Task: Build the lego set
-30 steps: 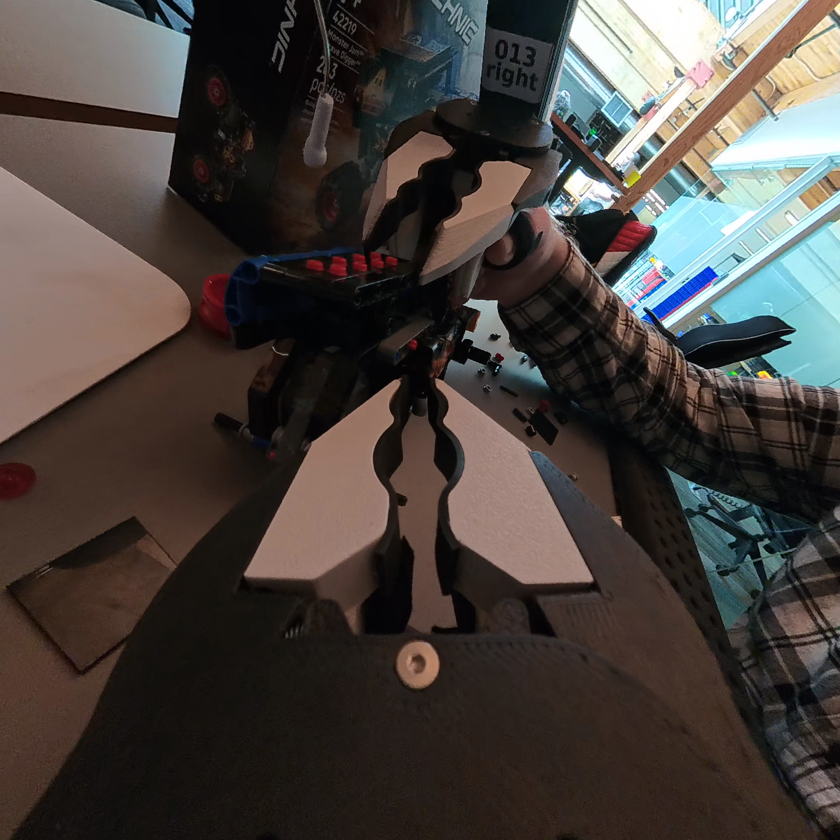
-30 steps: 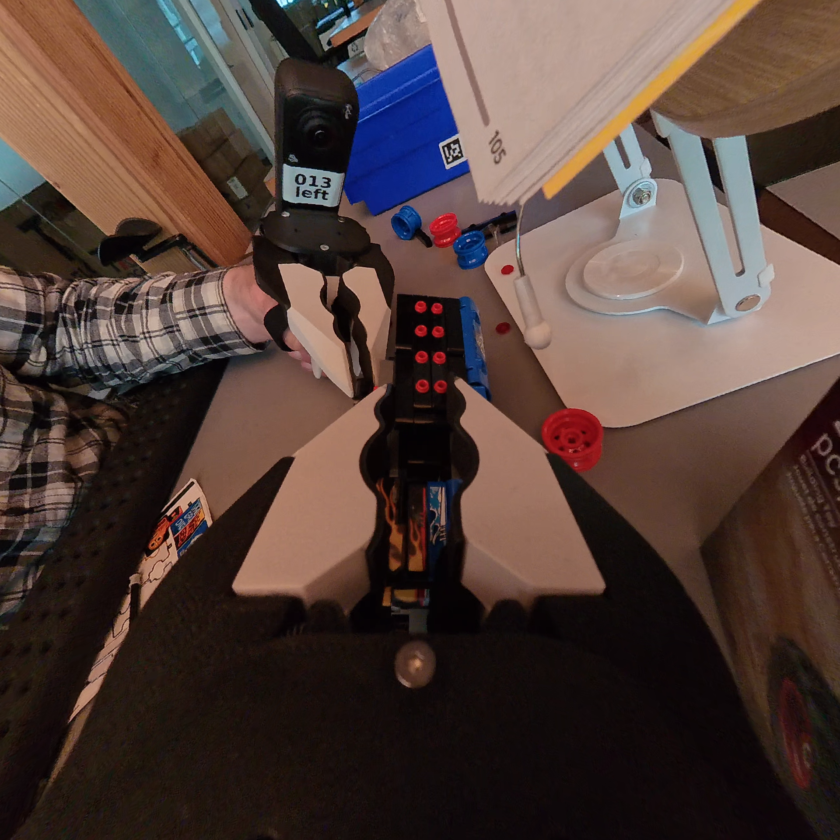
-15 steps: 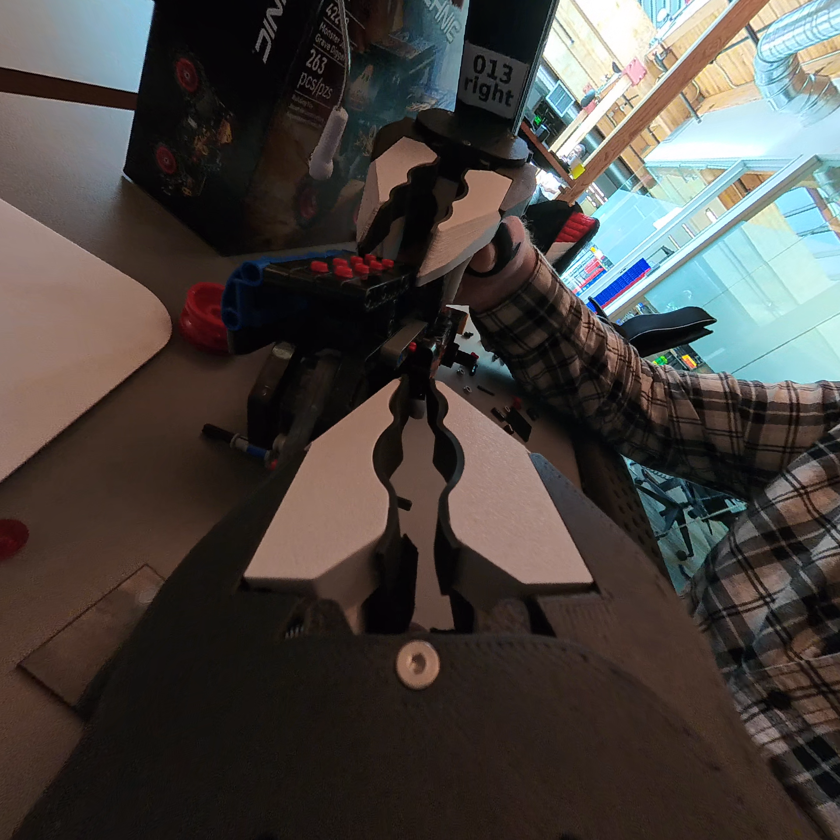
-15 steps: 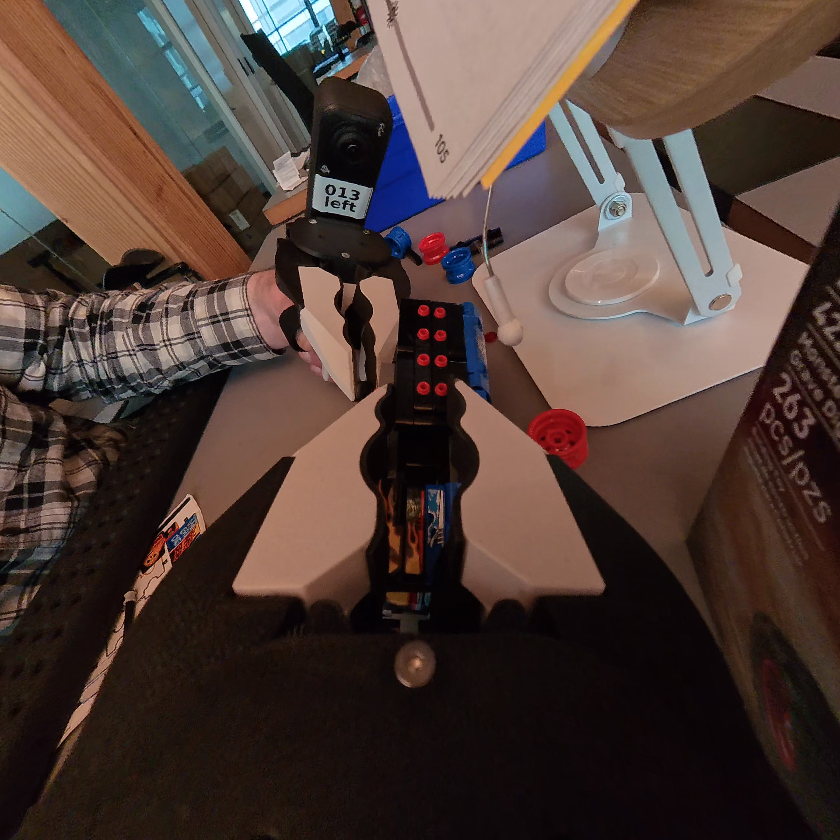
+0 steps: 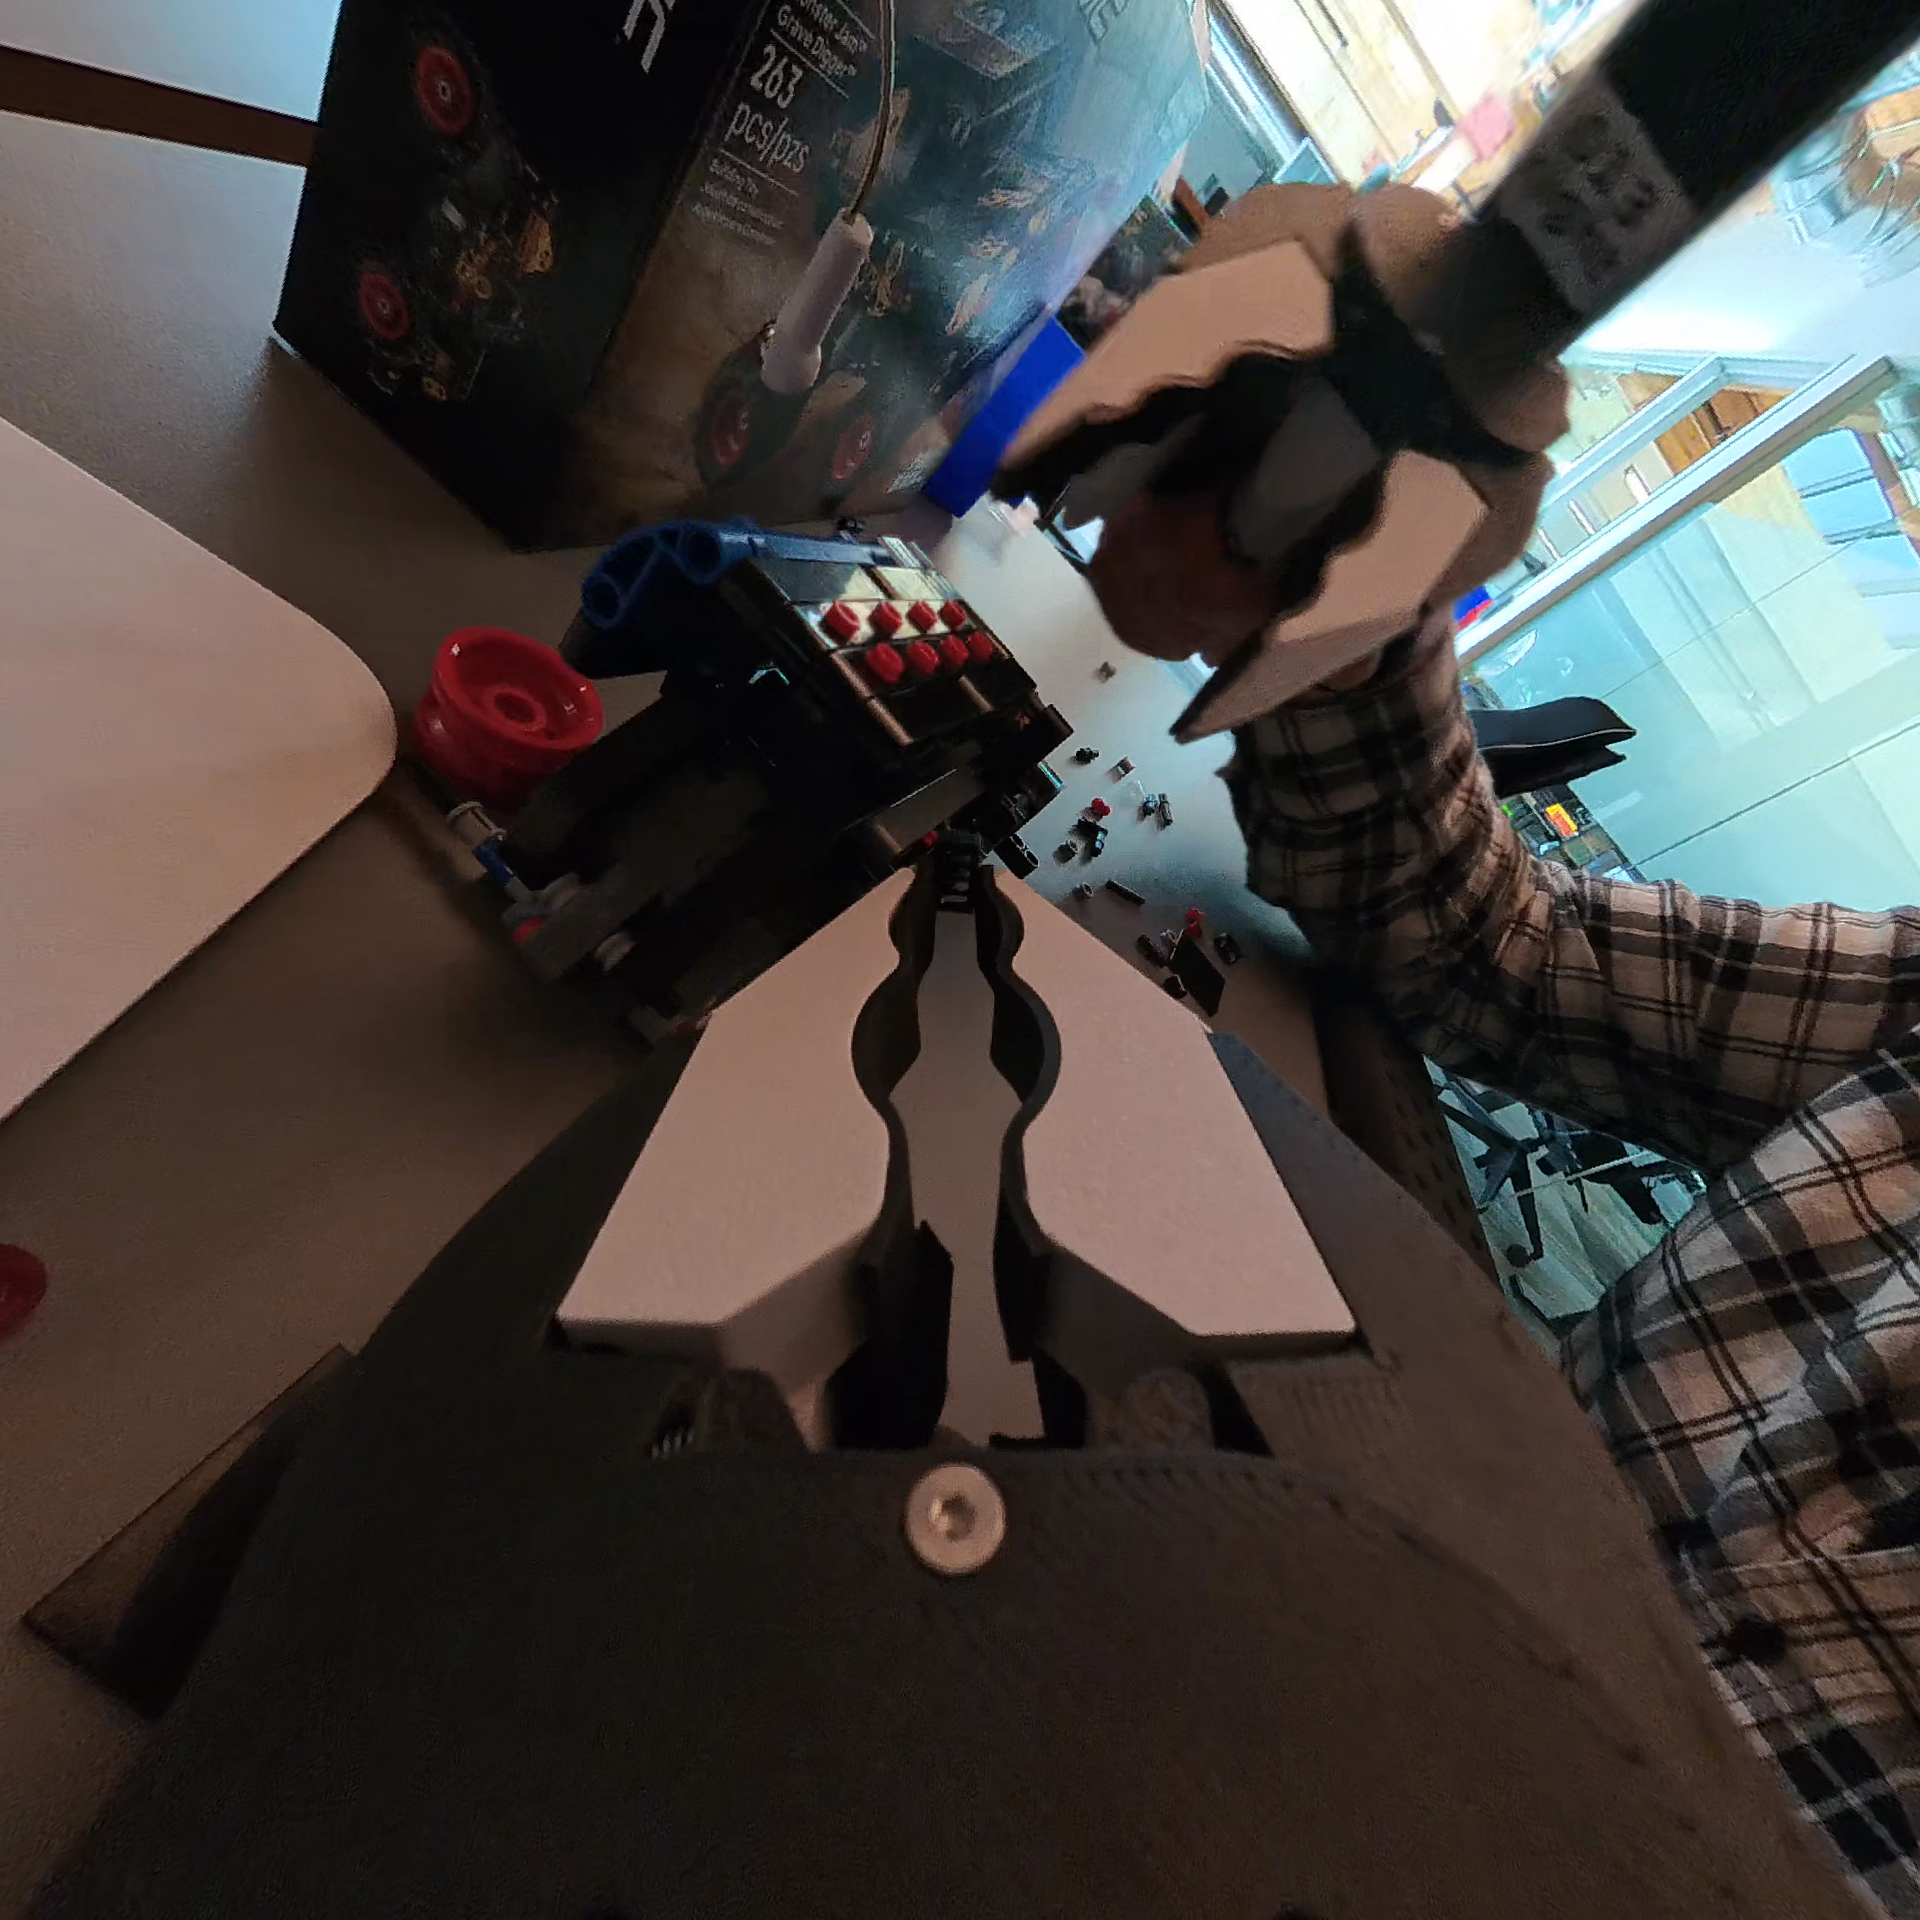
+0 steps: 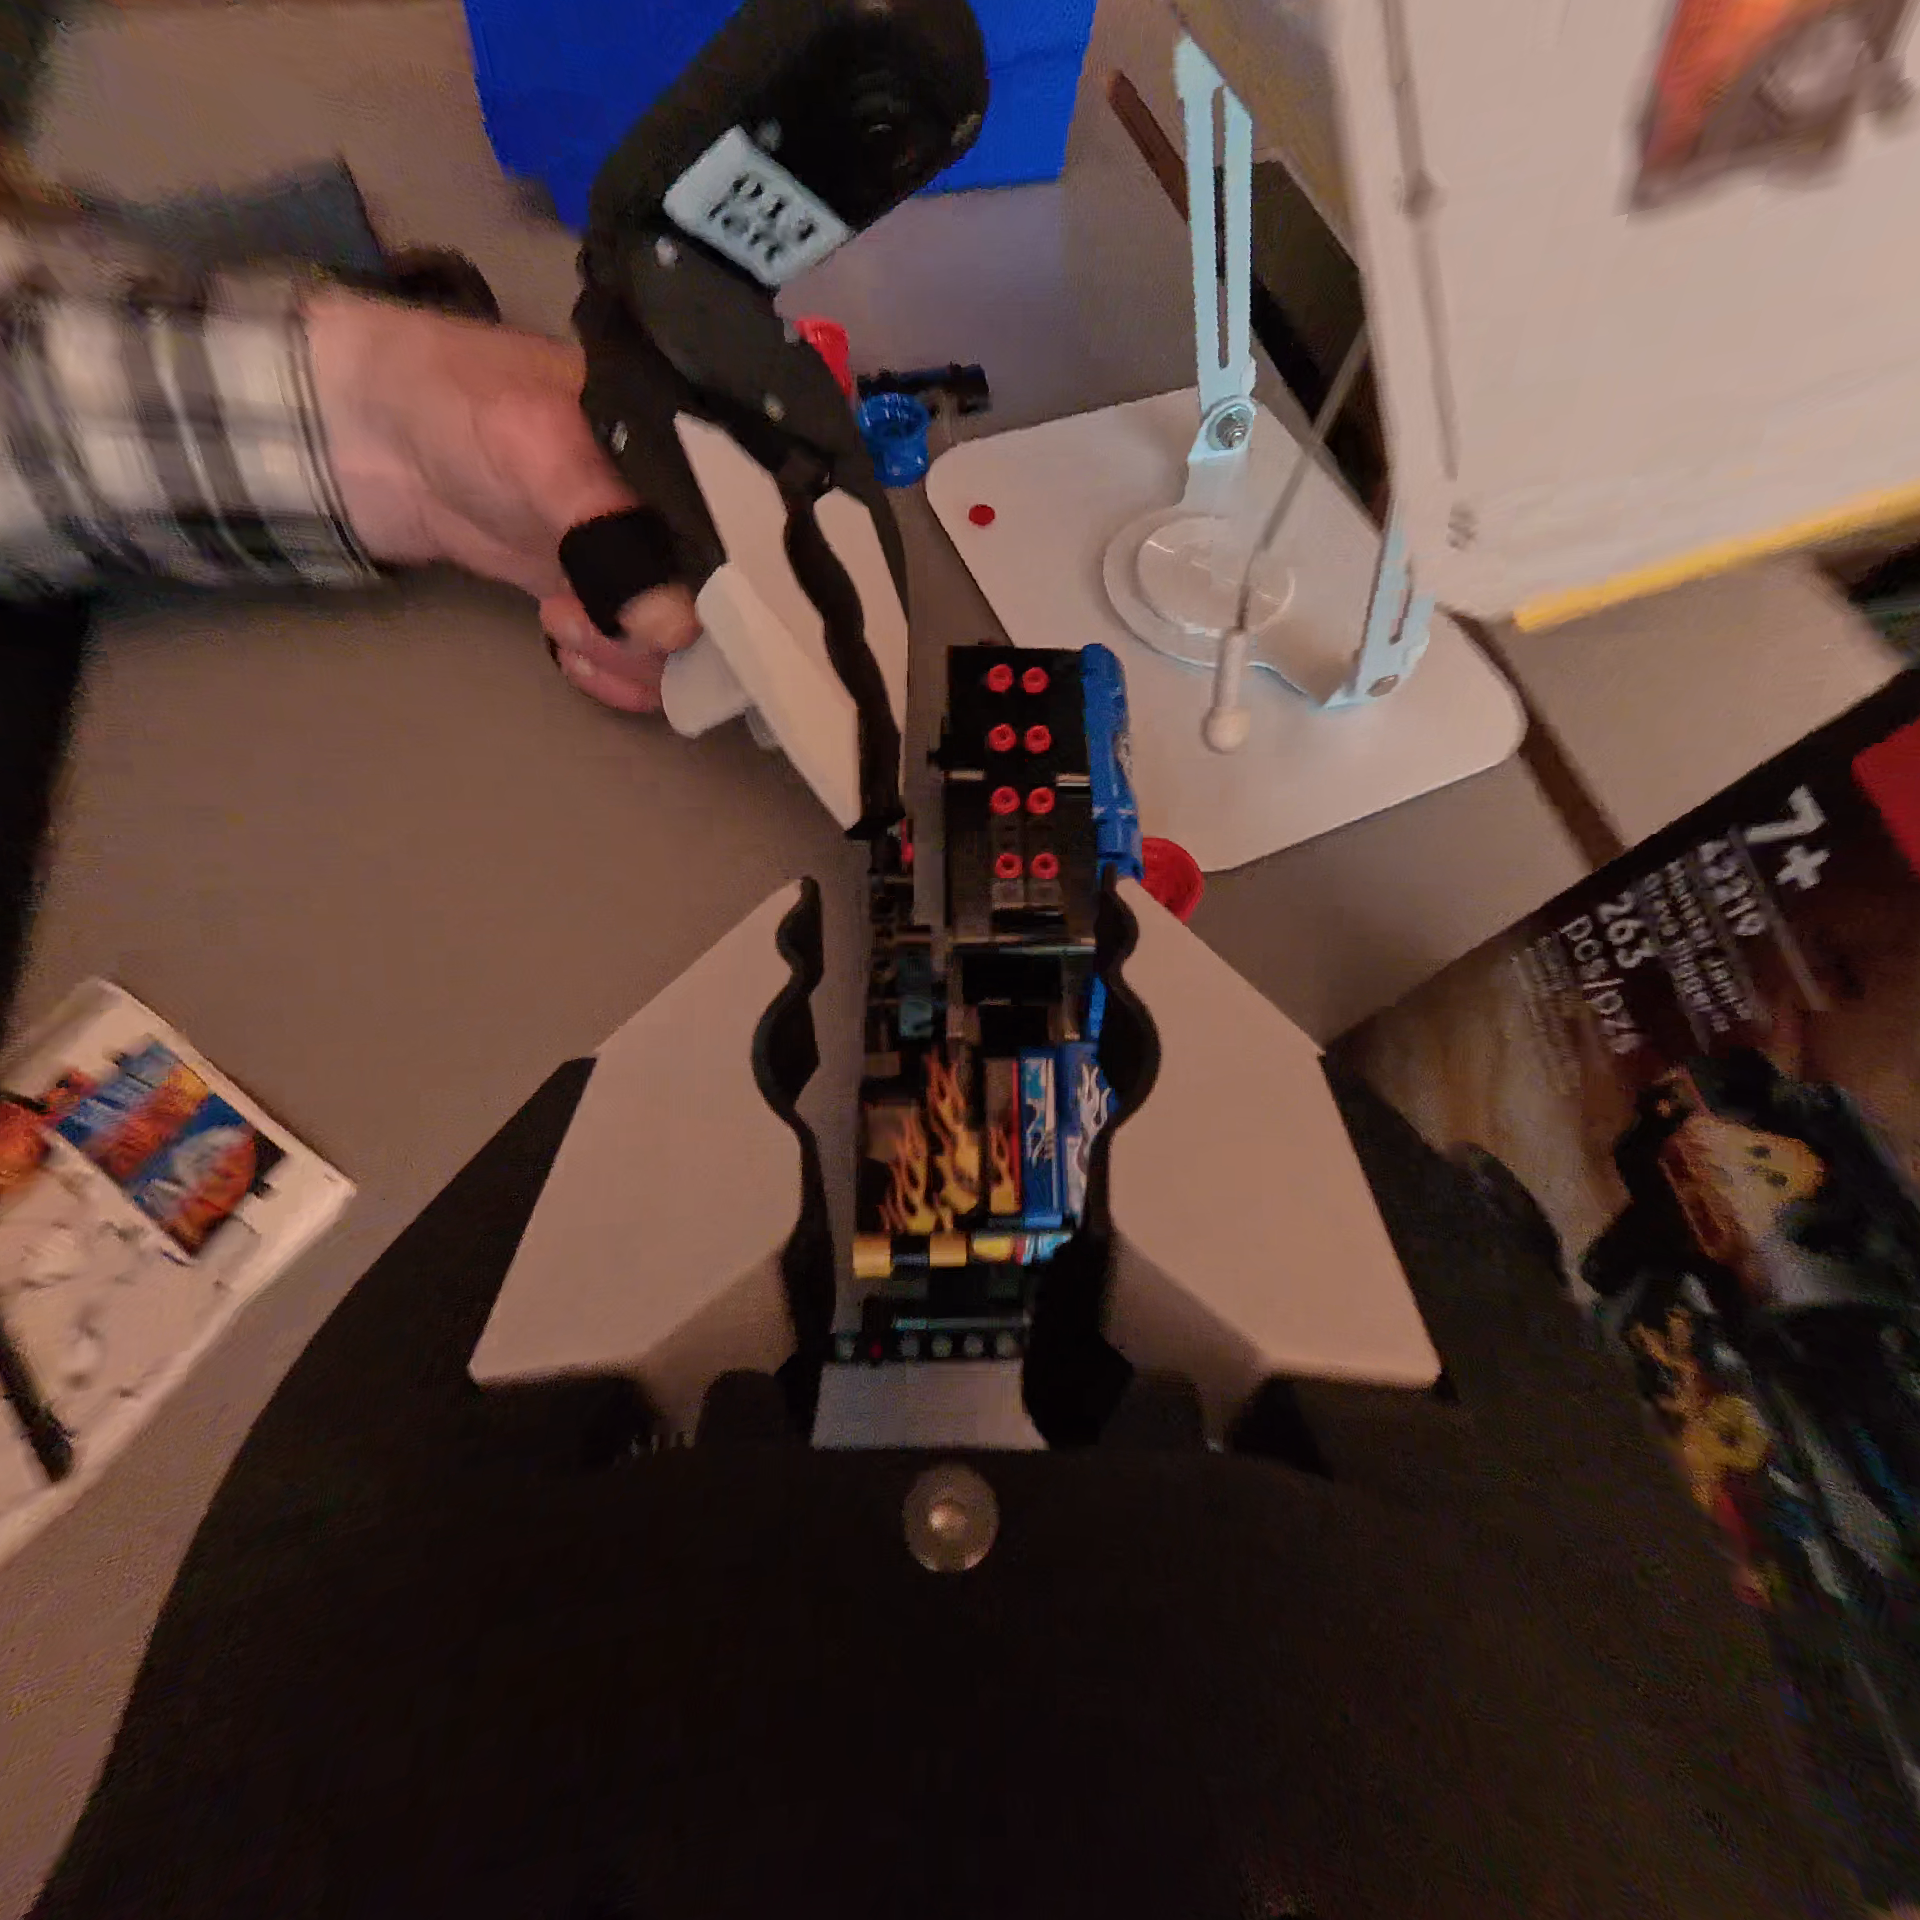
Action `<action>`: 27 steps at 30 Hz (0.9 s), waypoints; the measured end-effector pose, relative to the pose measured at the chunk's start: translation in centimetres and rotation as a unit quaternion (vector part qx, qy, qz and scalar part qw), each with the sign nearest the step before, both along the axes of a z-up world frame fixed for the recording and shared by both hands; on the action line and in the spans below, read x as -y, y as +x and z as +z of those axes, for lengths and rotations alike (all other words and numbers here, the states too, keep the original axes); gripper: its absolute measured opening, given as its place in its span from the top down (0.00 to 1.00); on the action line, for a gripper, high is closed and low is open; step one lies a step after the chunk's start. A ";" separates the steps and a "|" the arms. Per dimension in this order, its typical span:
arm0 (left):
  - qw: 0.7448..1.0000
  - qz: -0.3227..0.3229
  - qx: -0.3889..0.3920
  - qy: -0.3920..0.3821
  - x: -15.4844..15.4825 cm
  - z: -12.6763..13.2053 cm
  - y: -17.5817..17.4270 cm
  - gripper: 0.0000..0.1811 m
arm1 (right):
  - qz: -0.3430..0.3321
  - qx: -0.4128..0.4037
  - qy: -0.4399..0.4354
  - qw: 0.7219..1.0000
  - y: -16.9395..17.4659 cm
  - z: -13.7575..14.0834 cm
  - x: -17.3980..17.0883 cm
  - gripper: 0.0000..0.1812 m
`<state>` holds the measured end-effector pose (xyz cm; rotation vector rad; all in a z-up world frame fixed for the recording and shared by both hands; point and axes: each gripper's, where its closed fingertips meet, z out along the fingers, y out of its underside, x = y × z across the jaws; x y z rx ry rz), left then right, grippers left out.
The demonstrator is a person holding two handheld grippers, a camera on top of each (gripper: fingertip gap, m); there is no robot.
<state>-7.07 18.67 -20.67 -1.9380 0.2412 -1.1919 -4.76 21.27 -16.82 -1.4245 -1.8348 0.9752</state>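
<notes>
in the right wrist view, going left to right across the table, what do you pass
sticker sheet → hand on the left gripper → lego model → white stand base → set box

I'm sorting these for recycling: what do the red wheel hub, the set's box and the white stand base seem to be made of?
The red wheel hub: moulded plastic, probably; uniform colour with a soft sheen. The set's box: looks like printed cardboard, with glossy artwork and sharp folded edges. The white stand base: smooth, matte and thin with rounded corners; painted metal or plastic, the look leaves it open.
</notes>
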 end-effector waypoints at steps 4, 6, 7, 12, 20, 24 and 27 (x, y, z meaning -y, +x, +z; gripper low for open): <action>1.000 -0.001 0.007 -0.001 0.0 0.1 -0.1 0.96 | 0.014 0.011 0.234 0.972 -0.1 -1.5 3.1 0.76; 1.000 0.001 0.007 0.000 0.0 0.1 -0.2 0.97 | -0.001 0.011 0.376 0.926 -1.2 -2.5 2.4 0.78; 1.000 0.001 0.006 0.000 0.1 0.1 -0.2 0.97 | -0.007 0.015 0.423 0.906 -1.5 -3.2 1.9 0.76; 1.000 0.011 0.021 -0.001 -0.1 0.4 -0.6 0.97 | 0.008 -0.014 0.549 0.836 -1.9 -5.0 2.2 0.86; 1.000 0.011 0.023 -0.003 -0.1 0.4 -0.7 0.97 | -0.074 0.007 0.605 0.793 -2.3 -4.8 -1.6 0.81; 1.000 0.010 0.017 -0.003 -0.1 0.3 -0.6 0.97 | -0.089 0.023 0.600 0.794 -2.1 -5.2 -3.1 0.82; 1.000 0.011 0.018 -0.003 -0.2 0.3 -0.6 0.97 | -0.090 0.028 0.597 0.797 -1.8 -5.4 -3.6 0.85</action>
